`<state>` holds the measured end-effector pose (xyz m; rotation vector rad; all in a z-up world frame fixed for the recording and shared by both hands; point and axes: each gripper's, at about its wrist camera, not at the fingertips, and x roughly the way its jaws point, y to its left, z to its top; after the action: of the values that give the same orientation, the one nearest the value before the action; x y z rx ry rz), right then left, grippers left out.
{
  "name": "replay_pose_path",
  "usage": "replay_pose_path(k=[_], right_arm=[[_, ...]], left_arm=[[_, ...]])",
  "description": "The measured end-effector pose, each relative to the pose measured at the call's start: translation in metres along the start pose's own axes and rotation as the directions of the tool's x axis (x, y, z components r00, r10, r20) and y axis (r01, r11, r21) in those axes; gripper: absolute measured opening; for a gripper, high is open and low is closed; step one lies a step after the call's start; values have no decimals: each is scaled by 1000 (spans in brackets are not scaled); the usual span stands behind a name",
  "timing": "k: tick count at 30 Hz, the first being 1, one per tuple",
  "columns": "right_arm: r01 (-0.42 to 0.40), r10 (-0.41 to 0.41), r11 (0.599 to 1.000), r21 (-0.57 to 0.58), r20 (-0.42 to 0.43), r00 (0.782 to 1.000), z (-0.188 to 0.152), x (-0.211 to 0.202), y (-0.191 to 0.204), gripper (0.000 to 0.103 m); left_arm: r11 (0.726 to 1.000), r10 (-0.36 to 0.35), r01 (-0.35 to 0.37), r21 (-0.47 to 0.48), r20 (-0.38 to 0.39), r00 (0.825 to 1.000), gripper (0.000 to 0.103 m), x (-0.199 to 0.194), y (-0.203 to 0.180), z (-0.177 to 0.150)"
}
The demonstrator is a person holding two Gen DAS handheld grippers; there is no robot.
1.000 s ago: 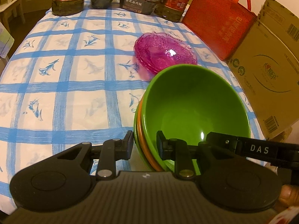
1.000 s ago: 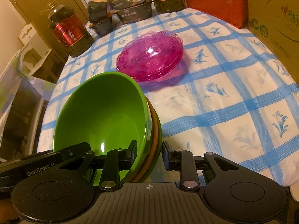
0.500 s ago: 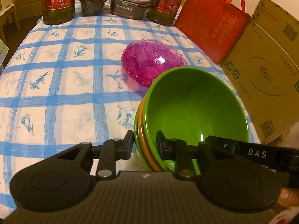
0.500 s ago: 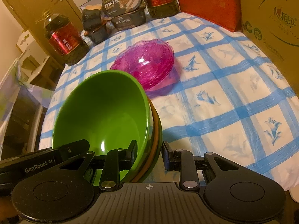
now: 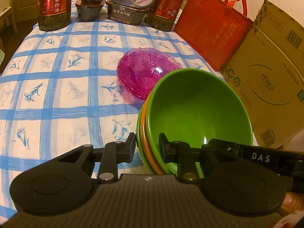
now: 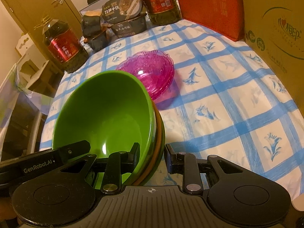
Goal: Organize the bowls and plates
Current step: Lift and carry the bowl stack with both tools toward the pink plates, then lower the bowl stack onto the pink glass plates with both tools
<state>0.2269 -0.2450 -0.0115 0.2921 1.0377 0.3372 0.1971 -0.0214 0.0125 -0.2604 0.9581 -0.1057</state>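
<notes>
A nested stack of bowls, green on top with an orange and another green rim under it, hangs tilted over the near part of the table. My left gripper is shut on the stack's left rim, one finger inside the bowl and one outside. My right gripper is shut on the opposite rim in the same way. Each gripper's arm shows at the edge of the other's view. A stack of pink glass plates rests on the blue-checked tablecloth just beyond the bowls.
Along the far edge stand two oil bottles and dark boxed meals. A red bag and a cardboard box line the right side. A chair and cupboard stand off the left edge.
Both grippers have drawn back and up a little with the bowl stack, so the pink plates and the far items look farther off. Both grips are unchanged.
</notes>
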Motion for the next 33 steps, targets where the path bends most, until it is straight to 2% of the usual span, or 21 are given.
replay_pose_path(k=[19, 33], right_arm=[[24, -23, 1000, -7, 46, 999, 54, -5, -4, 28], [17, -16, 1000, -26, 31, 999, 108, 33, -1, 28]], left_arm=[[1000, -23, 23, 16, 22, 999, 23, 15, -17, 46], [1000, 4, -4, 20, 16, 1000, 23, 48, -11, 96]])
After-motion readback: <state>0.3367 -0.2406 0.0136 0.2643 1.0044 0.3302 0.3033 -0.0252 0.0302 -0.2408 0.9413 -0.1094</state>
